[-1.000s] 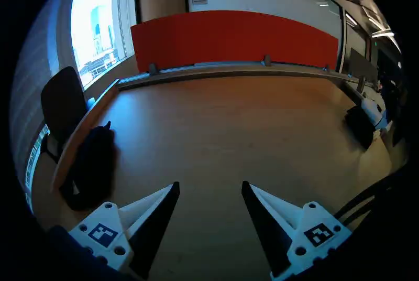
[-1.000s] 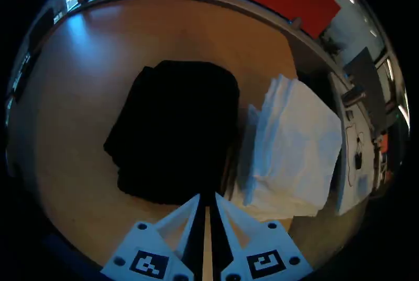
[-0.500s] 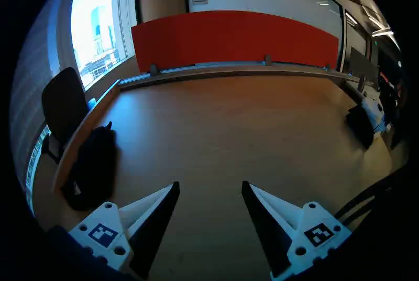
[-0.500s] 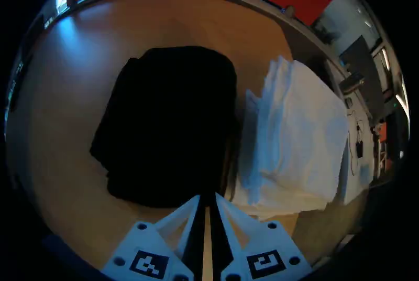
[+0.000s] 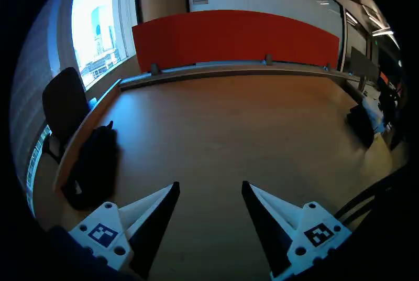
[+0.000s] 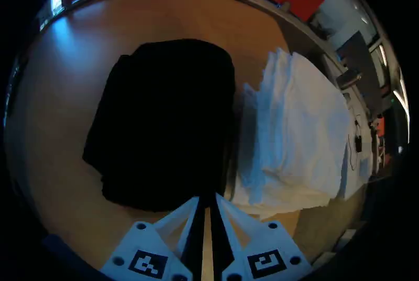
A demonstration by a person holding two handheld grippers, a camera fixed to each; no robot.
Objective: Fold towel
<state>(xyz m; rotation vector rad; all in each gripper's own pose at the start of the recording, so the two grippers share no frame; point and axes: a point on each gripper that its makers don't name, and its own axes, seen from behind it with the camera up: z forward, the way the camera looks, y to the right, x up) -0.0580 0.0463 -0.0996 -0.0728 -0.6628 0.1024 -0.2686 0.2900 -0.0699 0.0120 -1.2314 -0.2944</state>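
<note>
Two hand-held grippers: we see the left hand-held gripper (image 5: 209, 186) spread wide over the light wooden worktop (image 5: 235, 123). The right hand-held gripper (image 6: 208, 200) is closed, empty, with the folded black cloth towel (image 6: 162, 123) just ahead and the folded white cloth stack (image 6: 298, 139) ahead-right.

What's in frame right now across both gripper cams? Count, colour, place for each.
folded black cloth towel: 1, black, on the table, near edge at the right gripper's tips
stack of folded white towels: 1 stack, white, just right of the black one in the right gripper view; how many towels it holds can't be told
wooden table: 1, light brown, under everything
red partition panel: 1, red, along the table's far edge
black office chair: 1, black, past the table's left edge
black bag: 1, black, at the table's left edge by the chair
window: 1, bright, far left
left gripper: 1, white and black, open over bare table
right gripper: 1, white and black, fingers nearly together
</note>
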